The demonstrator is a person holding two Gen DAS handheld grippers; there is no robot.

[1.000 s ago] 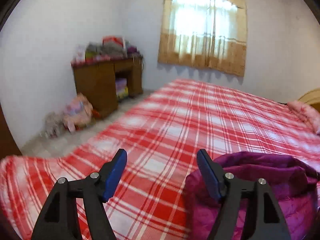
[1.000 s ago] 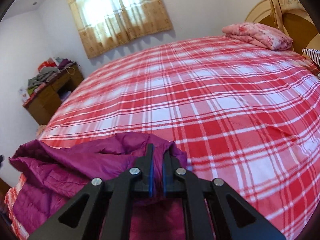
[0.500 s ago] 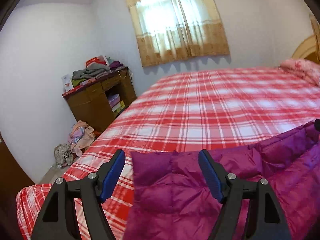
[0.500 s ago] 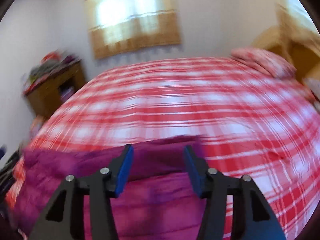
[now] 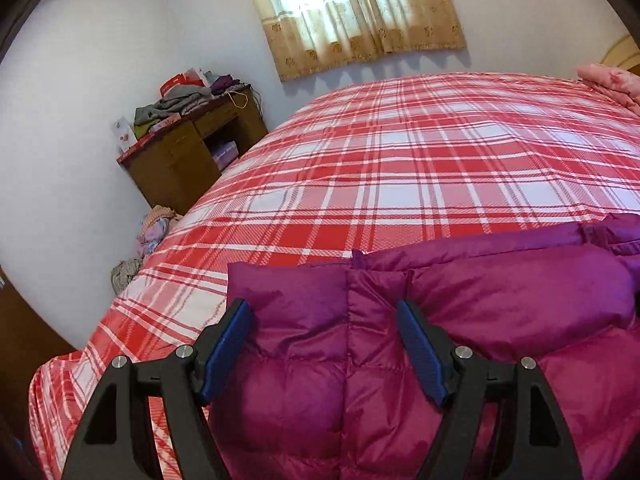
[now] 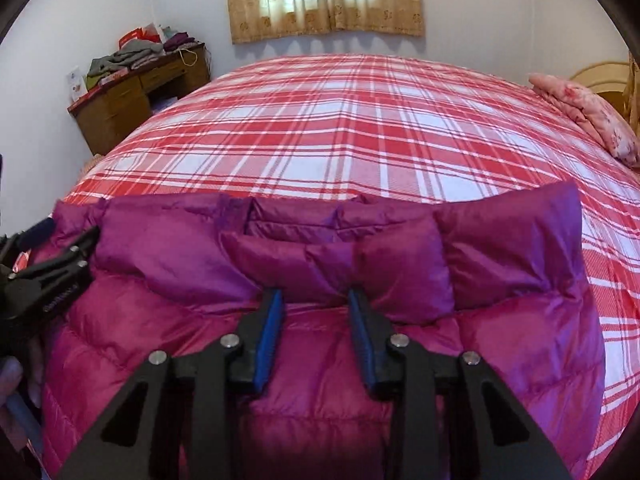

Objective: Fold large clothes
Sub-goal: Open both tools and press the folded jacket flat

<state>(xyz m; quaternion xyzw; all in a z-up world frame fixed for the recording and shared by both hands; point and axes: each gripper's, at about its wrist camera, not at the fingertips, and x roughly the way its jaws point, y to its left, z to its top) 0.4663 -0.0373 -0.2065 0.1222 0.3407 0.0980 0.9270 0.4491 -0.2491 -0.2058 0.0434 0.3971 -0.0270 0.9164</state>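
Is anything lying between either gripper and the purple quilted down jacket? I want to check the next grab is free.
Nothing visible does. The left gripper and the right gripper both hang open directly over the purple quilted down jacket, which lies spread on the red plaid bedspread.

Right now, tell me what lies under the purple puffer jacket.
The purple quilted puffer jacket lies spread on the red-and-white plaid bedspread, which shows beyond it and to both sides. Whatever is beneath the jacket's middle is covered, so anything else there cannot be seen.
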